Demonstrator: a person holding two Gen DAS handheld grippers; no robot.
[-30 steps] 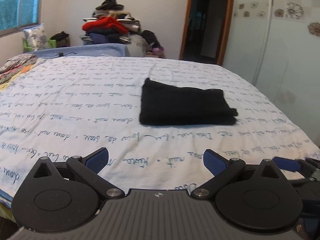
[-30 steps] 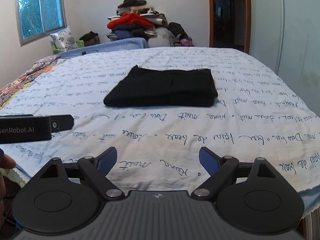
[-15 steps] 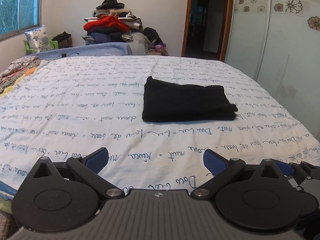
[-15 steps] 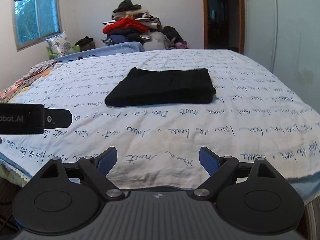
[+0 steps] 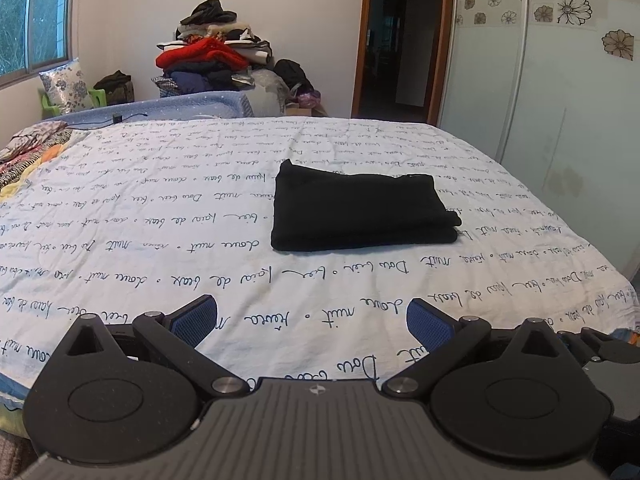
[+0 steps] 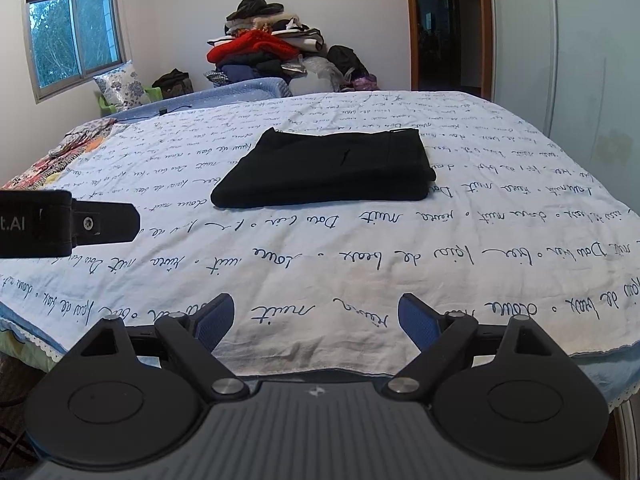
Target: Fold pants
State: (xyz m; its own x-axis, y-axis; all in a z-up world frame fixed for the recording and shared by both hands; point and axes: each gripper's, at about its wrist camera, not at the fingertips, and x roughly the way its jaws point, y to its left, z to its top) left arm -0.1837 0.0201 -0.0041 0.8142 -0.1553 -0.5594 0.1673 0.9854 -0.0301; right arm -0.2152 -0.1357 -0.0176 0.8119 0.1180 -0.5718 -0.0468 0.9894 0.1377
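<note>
One pair of black pants point(image 5: 362, 210) lies folded into a single rectangle mid-bed on the script-printed sheet point(image 5: 160, 248). Two grippers, left gripper point(image 5: 312, 316) and right gripper point(image 6: 316, 316), hover at the near edge, both spread wide and empty

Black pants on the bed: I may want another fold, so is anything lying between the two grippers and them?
Nothing visible. Only bare printed sheet lies between the open left gripper, the open right gripper and the folded black pants. Clothes pile sits far behind.
</note>
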